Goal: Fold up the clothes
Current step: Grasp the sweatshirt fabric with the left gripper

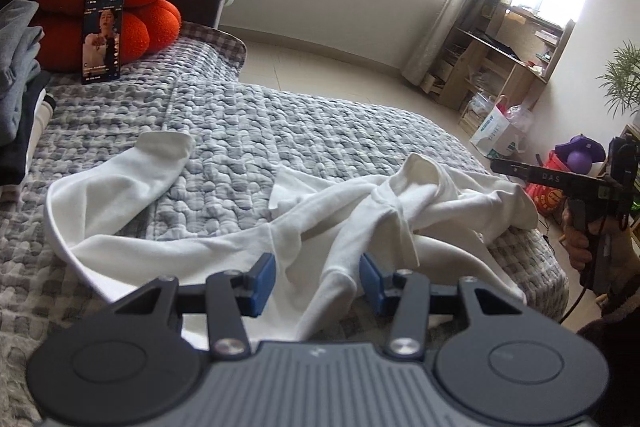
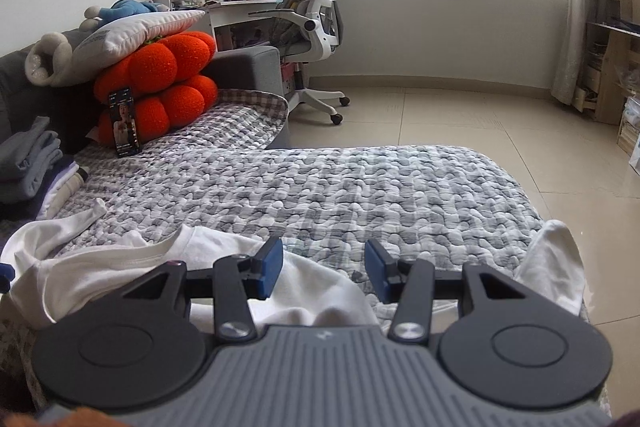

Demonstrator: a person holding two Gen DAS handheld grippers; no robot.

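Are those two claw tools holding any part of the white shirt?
No. Both the left gripper and right gripper hover open above the white shirt, holding nothing.

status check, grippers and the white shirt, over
Left gripper open, empty, over the shirt. Right gripper open, empty. Shirt crumpled on quilt, unfolded. Phone and folded pile well clear.

Your white garment (image 1: pixel 224 243) lies crumpled and unfolded on the quilt across the middle of the left wrist frame, one sleeve stretched toward the left, the rest bunched in twisted folds at right
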